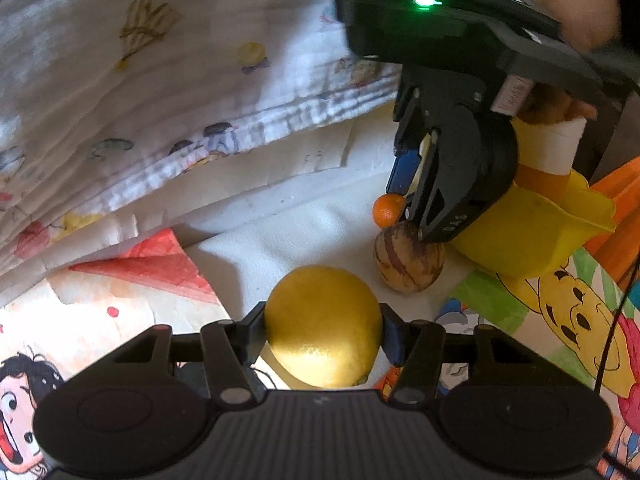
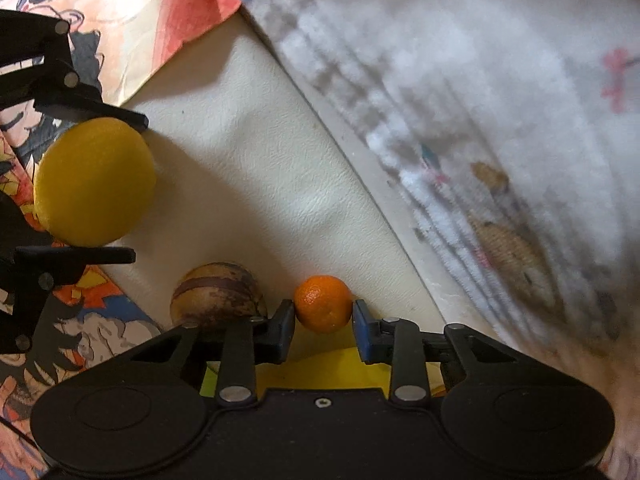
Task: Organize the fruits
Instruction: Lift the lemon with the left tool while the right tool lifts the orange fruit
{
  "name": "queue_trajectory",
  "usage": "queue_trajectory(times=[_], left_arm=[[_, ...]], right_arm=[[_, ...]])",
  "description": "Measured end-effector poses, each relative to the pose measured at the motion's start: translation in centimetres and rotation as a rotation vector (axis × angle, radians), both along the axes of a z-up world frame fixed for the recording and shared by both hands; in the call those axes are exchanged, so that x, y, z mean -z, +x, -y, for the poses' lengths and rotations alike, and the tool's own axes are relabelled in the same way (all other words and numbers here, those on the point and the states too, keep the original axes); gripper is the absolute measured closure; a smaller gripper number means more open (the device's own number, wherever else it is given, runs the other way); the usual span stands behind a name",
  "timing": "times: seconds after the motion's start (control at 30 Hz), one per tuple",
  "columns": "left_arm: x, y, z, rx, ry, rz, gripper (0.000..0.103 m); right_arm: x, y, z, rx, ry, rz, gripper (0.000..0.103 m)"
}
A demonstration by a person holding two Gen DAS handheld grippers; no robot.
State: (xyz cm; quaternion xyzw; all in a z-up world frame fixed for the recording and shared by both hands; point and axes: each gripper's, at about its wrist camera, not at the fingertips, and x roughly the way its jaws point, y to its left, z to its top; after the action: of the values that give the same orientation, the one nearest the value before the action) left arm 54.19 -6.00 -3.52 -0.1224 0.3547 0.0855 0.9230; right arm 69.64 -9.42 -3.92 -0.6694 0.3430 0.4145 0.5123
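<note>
A large yellow lemon [image 1: 324, 328] sits between the pads of my left gripper [image 1: 325, 330], which is shut on it just above the white surface. In the right wrist view the same lemon [image 2: 92, 180] shows at the left, between the left gripper's fingers [image 2: 120, 117]. My right gripper [image 2: 324, 314] is shut on a small orange mandarin [image 2: 324, 307], with a pad pressing on each side. From the left wrist view, the right gripper [image 1: 406, 212] points steeply down over the mandarin [image 1: 385, 211]. A brown striped fruit [image 1: 408, 258] lies loose beside it.
A yellow container [image 1: 532, 232] stands right behind the right gripper. A folded white printed cloth [image 1: 160, 80] fills the back. Cartoon-printed sheets [image 1: 568, 320] and a red paper [image 1: 160, 260] border the white surface [image 1: 300, 220]. A person's hand [image 1: 580, 12] holds the right gripper.
</note>
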Motion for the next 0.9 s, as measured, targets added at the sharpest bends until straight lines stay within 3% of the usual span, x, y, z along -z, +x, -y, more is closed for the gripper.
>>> queue_trajectory(times=[0.2,0.67,0.9], left_arm=[[-0.3,-0.8,-0.9,-0.039,-0.052,0.007,0.042],[-2.0,-3.3,-2.7,-0.083,-0.081,0.037,0.042],[-2.8,-4.5,-2.8,-0.058,-0.076,0.022,0.042]], right_arm=[[-0.9,-1.2,2.4,0.006,0.176,0.068,0.070],[-4.7,-5.5,8.3,0.186,0.652,0.142,0.071],[-6.7,-9.2,11.9,0.317,0.810,0.156,0.071]])
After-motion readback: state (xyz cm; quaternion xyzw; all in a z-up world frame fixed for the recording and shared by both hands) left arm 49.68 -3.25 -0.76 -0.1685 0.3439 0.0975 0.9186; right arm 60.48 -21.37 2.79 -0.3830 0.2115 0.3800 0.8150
